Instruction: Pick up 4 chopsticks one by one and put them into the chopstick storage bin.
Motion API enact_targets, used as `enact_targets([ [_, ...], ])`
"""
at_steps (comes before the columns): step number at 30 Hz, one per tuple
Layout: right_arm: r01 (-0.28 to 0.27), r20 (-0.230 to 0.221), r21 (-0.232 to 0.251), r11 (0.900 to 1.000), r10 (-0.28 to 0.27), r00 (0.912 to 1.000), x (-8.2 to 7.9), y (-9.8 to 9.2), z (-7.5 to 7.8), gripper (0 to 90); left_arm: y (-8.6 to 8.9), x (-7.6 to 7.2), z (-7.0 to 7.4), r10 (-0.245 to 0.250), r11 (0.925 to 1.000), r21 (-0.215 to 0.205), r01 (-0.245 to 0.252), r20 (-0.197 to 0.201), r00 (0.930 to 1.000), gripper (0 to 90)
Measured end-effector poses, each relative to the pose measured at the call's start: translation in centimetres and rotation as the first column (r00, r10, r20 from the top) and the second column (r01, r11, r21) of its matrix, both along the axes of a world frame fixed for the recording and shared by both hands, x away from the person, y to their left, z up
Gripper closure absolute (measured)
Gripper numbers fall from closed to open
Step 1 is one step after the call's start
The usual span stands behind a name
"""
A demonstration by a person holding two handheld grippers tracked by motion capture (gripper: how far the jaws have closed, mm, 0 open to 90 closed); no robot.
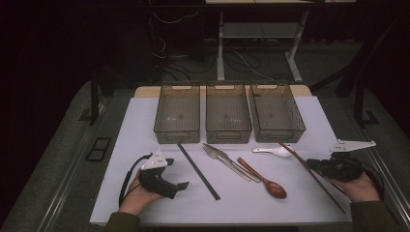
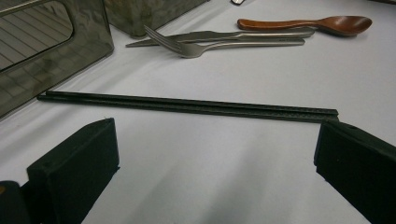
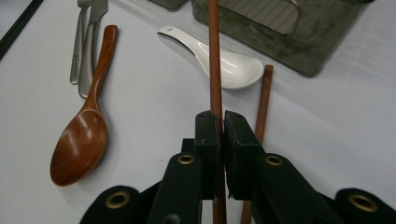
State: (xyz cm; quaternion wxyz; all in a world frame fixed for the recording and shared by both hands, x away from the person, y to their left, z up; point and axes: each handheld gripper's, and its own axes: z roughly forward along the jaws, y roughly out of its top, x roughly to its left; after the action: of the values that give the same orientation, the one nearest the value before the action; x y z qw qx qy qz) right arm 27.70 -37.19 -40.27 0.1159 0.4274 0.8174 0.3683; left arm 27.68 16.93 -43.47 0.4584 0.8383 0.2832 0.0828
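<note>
Right hand-held gripper (image 3: 217,122) is clamped on one brown chopstick (image 3: 215,56), which runs straight ahead out of its jaws, lifted off the tabletop (image 3: 154,116). Second brown chopstick (image 3: 262,100) lies flat just to the right of the jaws. White spoon (image 3: 224,58) sits ahead, wooden spoon (image 3: 86,130) off to the left. Left hand-held gripper (image 2: 215,158) rests with jaws wide, nothing between them; black chopsticks (image 2: 187,106) lie crosswise just ahead of it.
</note>
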Motion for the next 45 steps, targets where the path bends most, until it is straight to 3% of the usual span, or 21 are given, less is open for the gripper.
enact_targets([
  [20,-0.094,0.022,0.01,0.996,0.094,0.9954,0.8,3.9,0.6,84.0,0.0,0.0,0.0,0.003,0.9999,-0.011,-0.003,0.003,1.0,0.0],
  [45,-0.16,0.063,0.043,0.986,0.157,0.9856,2.2,7.8,1.9,84.0,0.0,-0.1,0.2,-0.002,0.9998,-0.02,0.002,0.017,0.9999,0.0],
])
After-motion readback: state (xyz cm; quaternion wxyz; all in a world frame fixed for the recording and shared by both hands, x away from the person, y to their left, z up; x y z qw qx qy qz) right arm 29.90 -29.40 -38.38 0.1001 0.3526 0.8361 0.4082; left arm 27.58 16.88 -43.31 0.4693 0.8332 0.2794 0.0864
